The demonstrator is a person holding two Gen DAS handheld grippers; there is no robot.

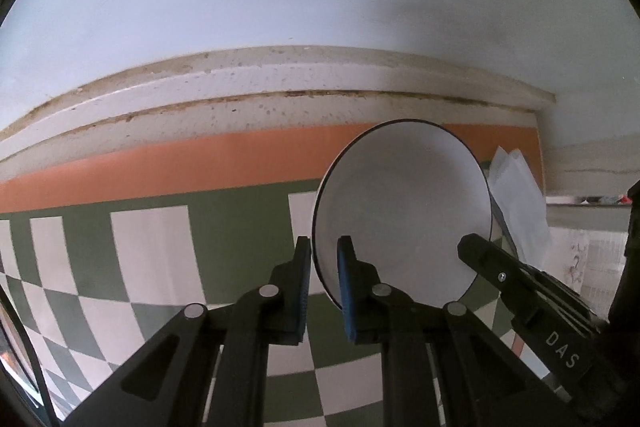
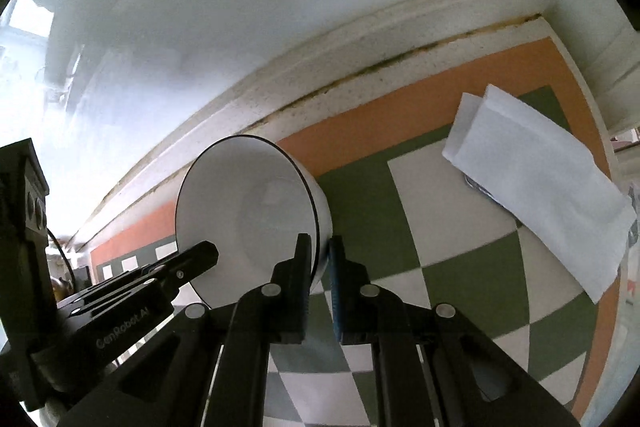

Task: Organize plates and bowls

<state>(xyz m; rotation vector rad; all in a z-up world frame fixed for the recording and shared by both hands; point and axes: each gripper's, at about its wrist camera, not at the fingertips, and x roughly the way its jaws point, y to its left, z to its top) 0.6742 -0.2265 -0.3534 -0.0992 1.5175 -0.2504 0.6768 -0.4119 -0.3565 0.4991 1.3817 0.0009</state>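
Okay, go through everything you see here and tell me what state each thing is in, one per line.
Bowl: white, tipped on its side, held by its rim between both grippers.
Left gripper: shut on the bowl's rim.
Right gripper: shut on the bowl's opposite rim.
Paper: white, folded, lying flat on the cloth.
Checkered cloth: spread out flat.

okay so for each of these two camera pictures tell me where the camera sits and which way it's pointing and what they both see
Left wrist: sits on the left claw, looking forward along its fingers at the white bowl, the checkered cloth and wall beyond; the right claw enters from the right.
Right wrist: sits on the right claw, facing the same bowl and a white paper bag; the left claw enters from the left.
Shared: both claws grip opposite rims of the tilted bowl over the cloth.
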